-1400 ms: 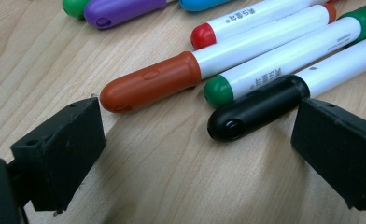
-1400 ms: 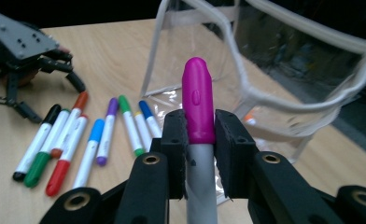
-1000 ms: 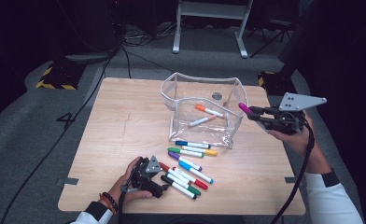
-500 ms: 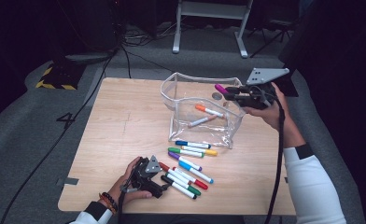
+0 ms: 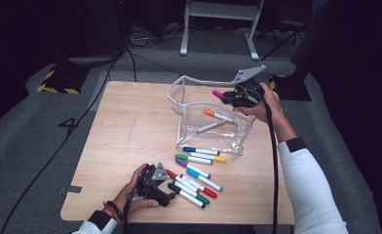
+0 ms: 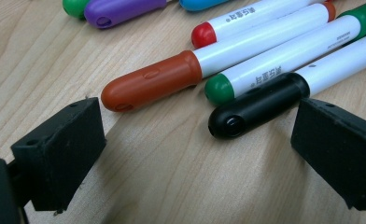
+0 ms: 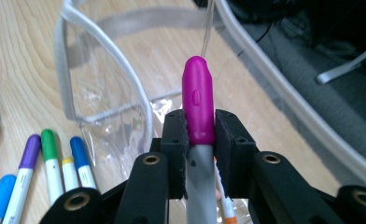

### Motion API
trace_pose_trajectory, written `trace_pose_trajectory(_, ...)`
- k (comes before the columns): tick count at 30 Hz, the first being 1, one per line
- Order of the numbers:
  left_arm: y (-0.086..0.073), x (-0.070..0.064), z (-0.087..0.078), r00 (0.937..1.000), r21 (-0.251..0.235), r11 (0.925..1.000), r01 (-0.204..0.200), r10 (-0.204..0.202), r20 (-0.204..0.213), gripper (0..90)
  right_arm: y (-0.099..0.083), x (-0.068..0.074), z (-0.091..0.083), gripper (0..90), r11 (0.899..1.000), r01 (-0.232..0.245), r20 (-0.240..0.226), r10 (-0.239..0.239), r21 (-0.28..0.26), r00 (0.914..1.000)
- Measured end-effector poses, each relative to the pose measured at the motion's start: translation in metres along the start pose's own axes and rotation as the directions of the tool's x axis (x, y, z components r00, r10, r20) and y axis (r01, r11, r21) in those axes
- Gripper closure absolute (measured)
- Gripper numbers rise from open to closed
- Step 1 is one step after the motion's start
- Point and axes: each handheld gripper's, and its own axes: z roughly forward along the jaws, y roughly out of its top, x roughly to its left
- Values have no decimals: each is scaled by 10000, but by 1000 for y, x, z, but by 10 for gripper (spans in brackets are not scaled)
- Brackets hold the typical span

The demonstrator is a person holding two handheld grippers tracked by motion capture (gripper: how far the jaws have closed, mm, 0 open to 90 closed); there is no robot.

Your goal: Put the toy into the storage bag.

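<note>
Magenta marker (image 5: 219,94) now over pouch (image 5: 189,122), jaws clamping it

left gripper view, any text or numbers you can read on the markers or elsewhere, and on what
"4": dark number on the grey floor left of the table, high view.
Small print on the white barrels of the red-capped marker, brown-capped marker and green-capped marker: too small and blurred to read.
Magenta marker in the right gripper: no text.

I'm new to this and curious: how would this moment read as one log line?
right gripper: shut on magenta marker, above clear pouch | left gripper: open, on table by black marker | pouch: two markers inside
</note>
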Motion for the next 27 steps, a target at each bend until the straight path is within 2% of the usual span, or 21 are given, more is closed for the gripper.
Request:
trace_pose_trajectory(6,0,0,0,10000,-1,10000,-1,1,2,32,-2,-1,17,749,9927,-17,-104,30,1206,9999)
trace_pose_trajectory(9,0,0,0,10000,-1,10000,-1,1,1,32,-2,2,23,748,9848,76,-389,-8,1737,9992)
trace_pose_trajectory(10,0,0,0,10000,-2,10000,1,-1,1,32,-1,2,25,748,9805,101,-345,-34,1960,9994)
trace_pose_trajectory(11,0,0,0,10000,0,10000,-5,5,1,32,-2,2,27,748,9774,94,-434,-2,2111,9991)
trace_pose_trajectory(12,0,0,0,10000,-5,10000,-10,10,2,32,-2,3,29,748,9735,127,-711,37,2282,9975)
trace_pose_trajectory(15,0,0,0,10000,-11,10000,-20,20,13,32,-2,9,31,746,9620,468,-1251,-133,2689,9920)
trace_pose_trajectory(17,0,0,0,10000,-11,10000,-17,17,13,32,-2,13,31,745,9579,766,-1415,-382,2768,9892)
trace_pose_trajectory(21,0,0,0,10000,-10,10000,-36,36,37,32,-4,18,28,744,9594,943,-1785,-471,2658,9828)
trace_pose_trajectory(24,0,0,0,10000,-10,10000,-36,36,38,32,-5,20,28,723,9609,957,-1737,-510,2600,9835)
trace_pose_trajectory(25,0,0,0,10000,-6,10000,-43,43,38,32,-5,20,28,701,9616,928,-1591,-524,2583,9859)
trace_pose_trajectory(27,0,0,0,10000,-10,10000,-34,34,37,32,-6,20,26,687,9663,894,-1486,-543,2413,9874)
